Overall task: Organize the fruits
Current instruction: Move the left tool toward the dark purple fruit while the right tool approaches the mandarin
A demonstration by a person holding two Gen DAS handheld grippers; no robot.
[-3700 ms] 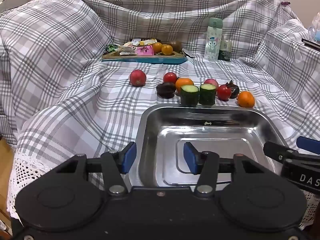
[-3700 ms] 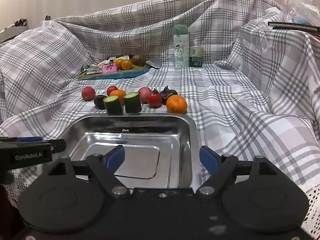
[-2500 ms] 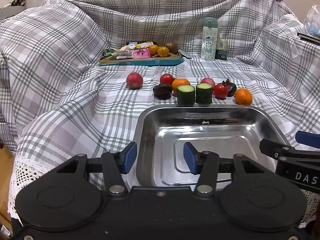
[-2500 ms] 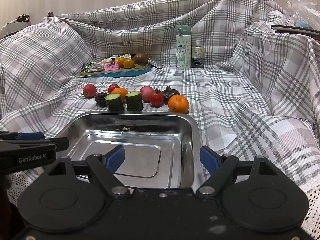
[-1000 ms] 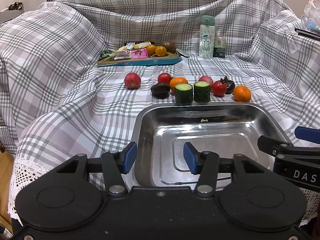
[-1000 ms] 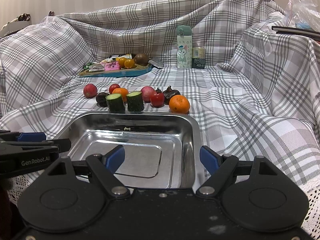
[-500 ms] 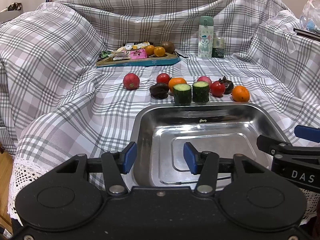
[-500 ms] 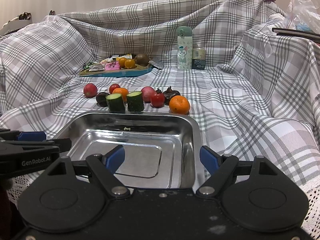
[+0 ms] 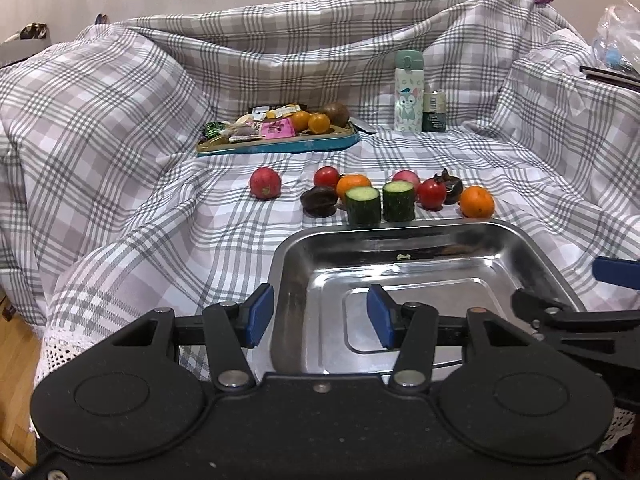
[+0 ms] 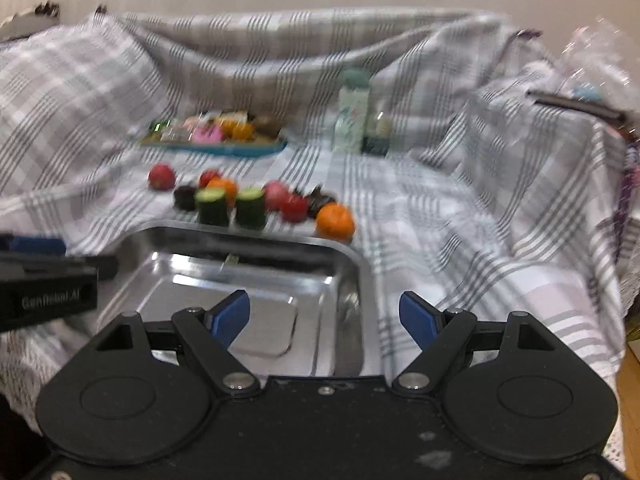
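Both my left gripper (image 9: 318, 316) and right gripper (image 10: 325, 317) hang open, empty, over the shiny steel tray (image 9: 532, 248). I'd take the round orange mandarin (image 9: 476, 201) first, squeezing gently

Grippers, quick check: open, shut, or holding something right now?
Left gripper: open, holding nothing, above the near edge of the steel tray.
Right gripper: open, holding nothing.

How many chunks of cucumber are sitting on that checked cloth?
2. The left cucumber piece and the right cucumber piece stand upright side by side, just beyond the far rim of the metal tray. No others show.
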